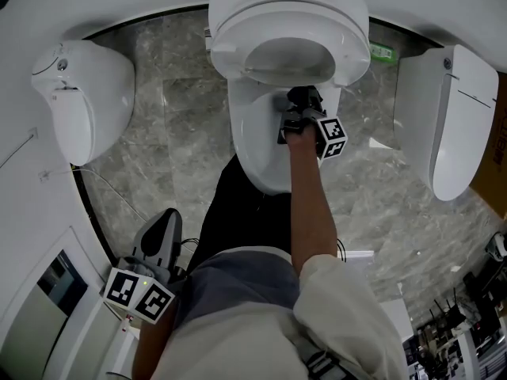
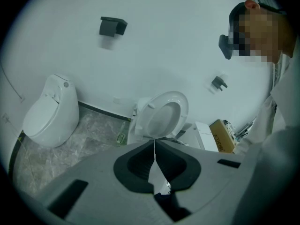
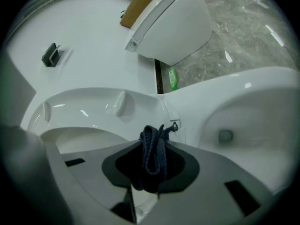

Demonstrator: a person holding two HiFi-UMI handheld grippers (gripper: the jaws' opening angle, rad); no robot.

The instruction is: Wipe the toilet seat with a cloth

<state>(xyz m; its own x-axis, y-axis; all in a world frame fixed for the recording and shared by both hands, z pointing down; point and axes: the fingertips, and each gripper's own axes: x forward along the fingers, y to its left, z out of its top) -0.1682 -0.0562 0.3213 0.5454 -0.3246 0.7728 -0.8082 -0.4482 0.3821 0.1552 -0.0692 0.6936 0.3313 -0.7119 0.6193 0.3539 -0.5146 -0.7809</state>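
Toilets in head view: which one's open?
The middle toilet: its seat and lid stand raised, and the right gripper holds a dark cloth over its bowl. The left toilet and right toilet both have lids shut.

The toilet seat (image 1: 348,38) is smooth, glossy white plastic. The floor (image 1: 182,125) looks like polished grey veined stone. The cloth (image 3: 152,149) is matt, dark blue woven fabric.

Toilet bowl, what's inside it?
The toilet bowl shows white walls and a small grey drain opening. In the head view, the right tool and its dark blue cloth cover part of it.
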